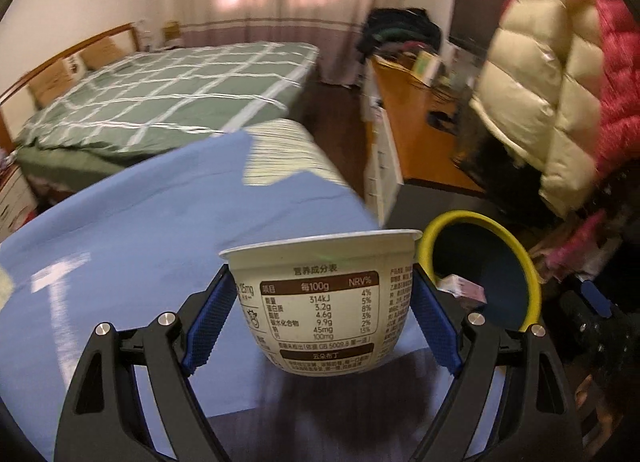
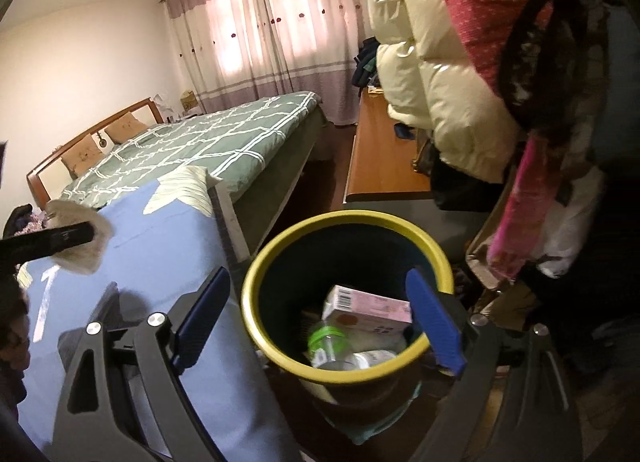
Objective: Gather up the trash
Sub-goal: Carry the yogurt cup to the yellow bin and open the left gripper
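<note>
The left gripper [image 1: 324,302] clamps a white pudding cup [image 1: 326,294] above the blue cloth [image 1: 160,213], beside the yellow-rimmed bin [image 2: 280,246]. The right gripper [image 2: 320,326] hangs over the bin, jaws apart and empty, with a pink carton [image 2: 366,310] inside.

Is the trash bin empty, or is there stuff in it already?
Not empty. The right wrist view looks down into the yellow-rimmed trash bin, where a pink box and a clear bottle with a green cap lie at the bottom.

Left gripper [image 1: 324,304] fingers [image 1: 210,316] clamp pudding cup [image 1: 324,298].
</note>
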Available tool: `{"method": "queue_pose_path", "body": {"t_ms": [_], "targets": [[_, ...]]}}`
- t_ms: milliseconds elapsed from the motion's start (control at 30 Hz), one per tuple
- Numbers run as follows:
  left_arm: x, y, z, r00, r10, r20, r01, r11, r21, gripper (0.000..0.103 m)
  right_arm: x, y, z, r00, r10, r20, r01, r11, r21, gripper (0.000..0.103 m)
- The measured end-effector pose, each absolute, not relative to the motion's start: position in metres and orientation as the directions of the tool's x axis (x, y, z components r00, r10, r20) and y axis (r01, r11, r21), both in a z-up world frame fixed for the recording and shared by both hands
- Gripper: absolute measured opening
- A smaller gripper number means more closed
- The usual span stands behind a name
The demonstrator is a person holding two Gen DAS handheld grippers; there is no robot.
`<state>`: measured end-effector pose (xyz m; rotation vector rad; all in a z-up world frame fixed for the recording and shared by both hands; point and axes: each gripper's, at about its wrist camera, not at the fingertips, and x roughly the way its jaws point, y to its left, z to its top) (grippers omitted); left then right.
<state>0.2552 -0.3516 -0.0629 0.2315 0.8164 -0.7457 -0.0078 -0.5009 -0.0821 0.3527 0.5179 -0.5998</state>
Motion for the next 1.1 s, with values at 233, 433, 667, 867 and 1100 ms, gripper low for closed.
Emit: {"method": "queue_pose_path", "body": {"t_ms": [233, 433, 667, 867, 1100], "targets": [[0.225, -0.436, -0.075, 0.372, -0.531, -0.761, 0.765, 0.639, -0.072, 0.084, -0.029, -0.515, -0.088, 0.688, -0.459, -0.562, 0.633, 0.758, 0.156, 0.085], [0.219, -0.498, -0.088, 0.304, -0.529, -0.792, 0.800, 0.593, -0.089, 0.084, -0.040, -0.525, -0.091, 0.686, -0.462, -0.562, 0.640, 0.750, 0.165, 0.085], [0.210, -0.538, -0.112, 0.262, -0.493, -0.829, 0.822, 0.565, -0.076, 0.084, -0.051, -0.538, -0.096, 0.671, -0.475, -0.569, 0.658, 0.736, 0.161, 0.085], [0.204, -0.546, -0.125, 0.259, -0.480, -0.838, 0.827, 0.558, -0.064, 0.096, -0.055, -0.543, -0.102, 0.657, -0.478, -0.583, 0.671, 0.724, 0.163, 0.085], [0.189, -0.451, -0.069, 0.390, -0.568, -0.725, 0.771, 0.632, -0.080, 0.098, -0.050, -0.524, -0.091, 0.685, -0.450, -0.572, 0.630, 0.761, 0.156, 0.085]]}}
